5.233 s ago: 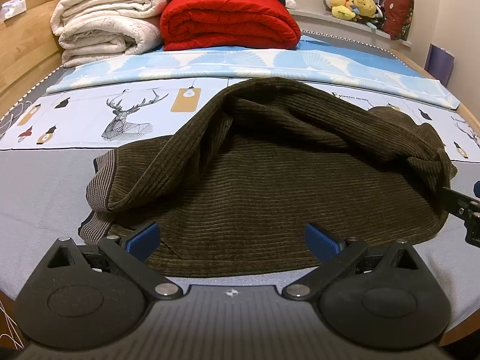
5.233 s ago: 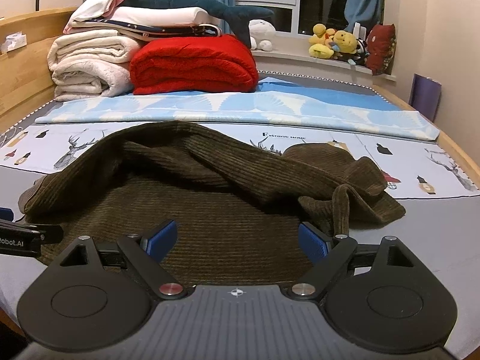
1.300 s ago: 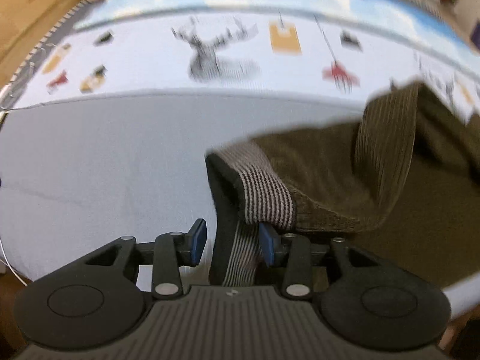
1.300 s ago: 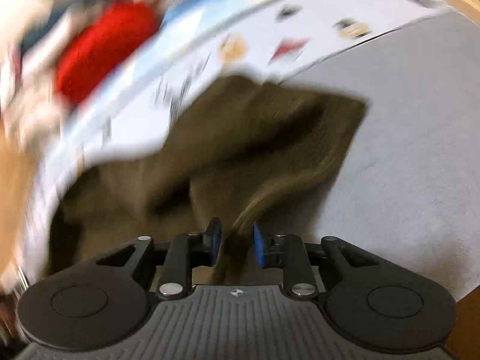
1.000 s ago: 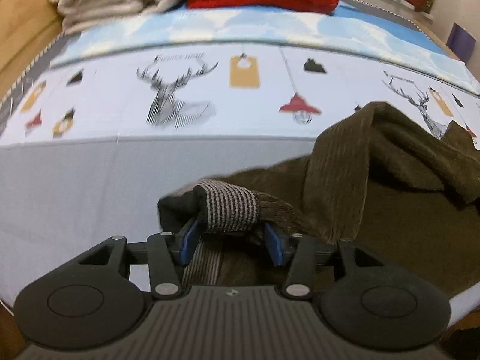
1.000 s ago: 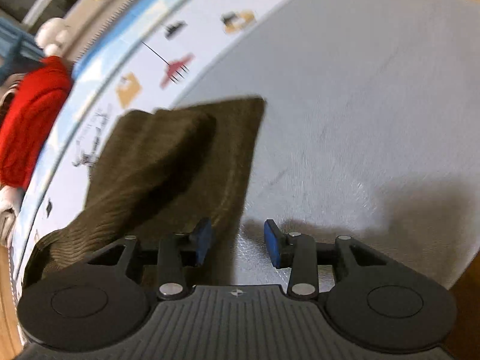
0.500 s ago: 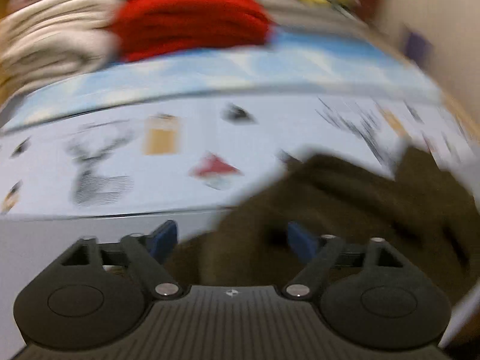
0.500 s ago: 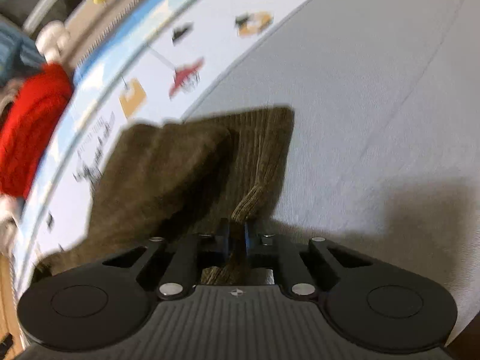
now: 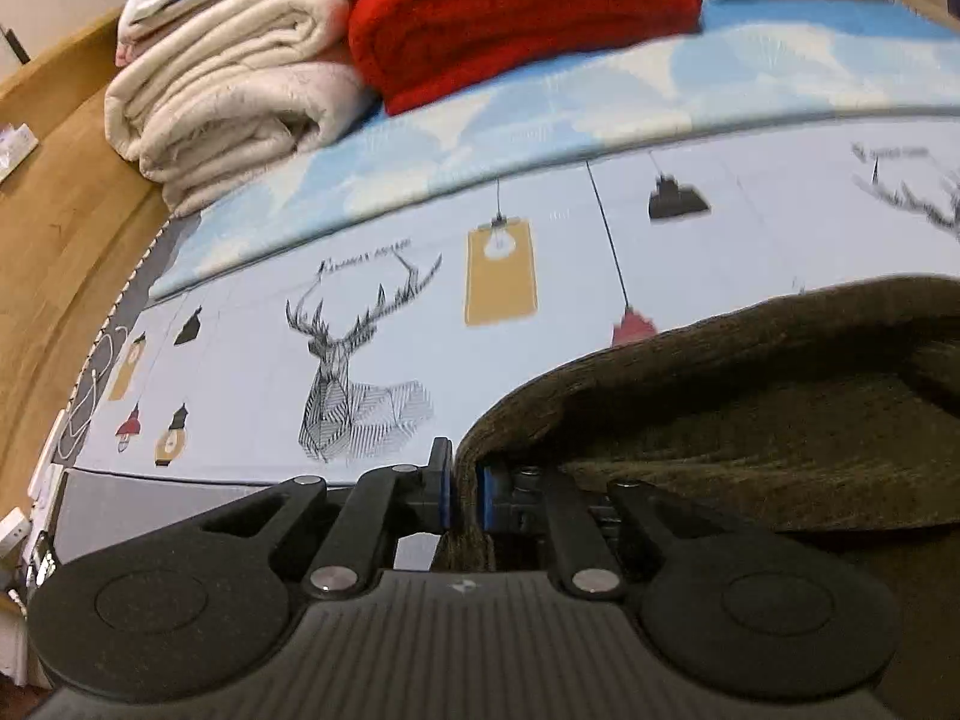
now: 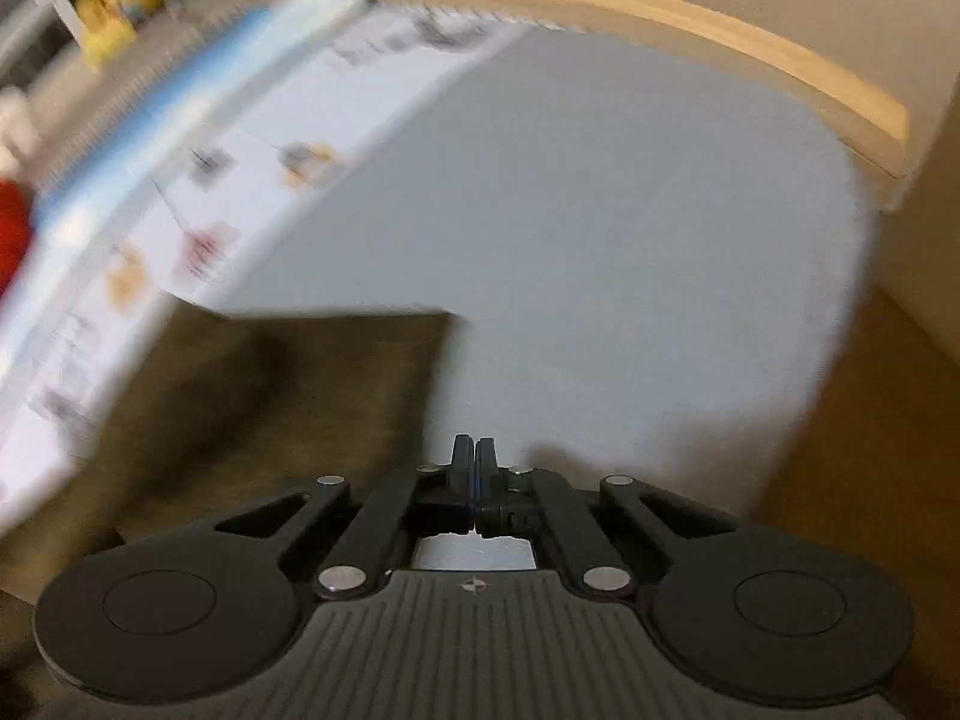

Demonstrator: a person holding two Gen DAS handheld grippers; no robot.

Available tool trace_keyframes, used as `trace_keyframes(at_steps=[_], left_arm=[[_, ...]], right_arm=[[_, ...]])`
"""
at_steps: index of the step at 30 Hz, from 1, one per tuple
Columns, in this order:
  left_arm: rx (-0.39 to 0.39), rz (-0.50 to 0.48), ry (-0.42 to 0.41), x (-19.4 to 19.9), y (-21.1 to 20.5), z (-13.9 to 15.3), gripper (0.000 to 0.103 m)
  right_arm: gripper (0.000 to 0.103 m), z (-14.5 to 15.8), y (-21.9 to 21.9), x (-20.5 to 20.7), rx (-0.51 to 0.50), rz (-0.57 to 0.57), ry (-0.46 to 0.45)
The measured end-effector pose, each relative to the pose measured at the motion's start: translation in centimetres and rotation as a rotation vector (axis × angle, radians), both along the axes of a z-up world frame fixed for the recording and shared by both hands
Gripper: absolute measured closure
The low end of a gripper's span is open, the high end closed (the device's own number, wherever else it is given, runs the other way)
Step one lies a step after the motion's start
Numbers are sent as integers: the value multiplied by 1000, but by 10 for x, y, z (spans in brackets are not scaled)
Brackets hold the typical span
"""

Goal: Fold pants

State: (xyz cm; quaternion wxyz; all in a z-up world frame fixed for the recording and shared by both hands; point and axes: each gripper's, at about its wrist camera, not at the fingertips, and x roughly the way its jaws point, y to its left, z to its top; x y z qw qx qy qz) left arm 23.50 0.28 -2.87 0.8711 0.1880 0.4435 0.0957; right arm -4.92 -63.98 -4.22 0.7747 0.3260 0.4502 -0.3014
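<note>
The bed [image 9: 180,516] fills both views, its grey sheet bare in front and a pale printed cover [image 9: 372,360] with a stag, lamps and bulbs laid across it further back, edged by a blue patterned band. No box, basket or other container shows in either view.

The brown corduroy pants [image 9: 750,414] lie on the bed. In the left wrist view they bulk up on the right side, a thick folded edge arching from the fingers toward the right. In the right wrist view the pants [image 10: 288,408] lie low on the left, blurred, with a straight edge ending against bare grey sheet.

Only the left view shows the stack at the head of the bed: a folded red blanket [image 9: 516,18] beside a rolled cream blanket [image 9: 240,96], with the wooden bed frame [image 9: 54,228] on the left. Only the right view shows the far wooden rail [image 10: 750,78] and a blurred yellow toy [image 10: 120,6] near the top left.

The left gripper [image 9: 463,492] is closing, its blue-padded fingers [image 9: 444,489] pinching a fold of the pants between them. The right gripper [image 10: 474,462] has its fingers [image 10: 461,465] pressed fully together with only grey sheet beyond the tips; no cloth can be seen between them
</note>
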Motion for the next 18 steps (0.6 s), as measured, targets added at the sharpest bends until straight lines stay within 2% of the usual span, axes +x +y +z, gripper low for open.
trace_keyframes(at_steps=[1,2,3,5,6,7,9,13,16,17,18], left_arm=[[15,-8,8,1,-4,-1,82],[23,-16,7,1,-10,1,69],[20,-30,-14,-3,-13,5,53],[-7,-67,-84,-21,-21,17,35],[-24,-94,-117,-25,-27,23,32],[-43,-128,-136,-31,-34,27,32],[-80,-213,-140,-39,-53,30,30],[-111,-415,-79,-52,-93,19,29],[-156,-604,-63,-74,-133,9,25],[-187,-670,-48,-80,-145,5,21],[-214,-737,-39,-88,-161,2,20]], right_arm=[[103,-9,-6,0,73,-9,-26],[103,-13,-13,-4,120,-29,-77],[99,-12,-18,-6,130,-45,-125],[99,-14,-28,1,108,-60,-182],[90,-16,-32,6,103,-56,-199],[76,-20,-35,13,102,-43,-210],[62,-29,-38,26,103,-31,-199],[61,-42,-40,40,120,-6,-151],[61,-45,-34,57,76,17,-151],[63,-40,-32,61,61,25,-157],[73,-39,-30,65,48,32,-161]])
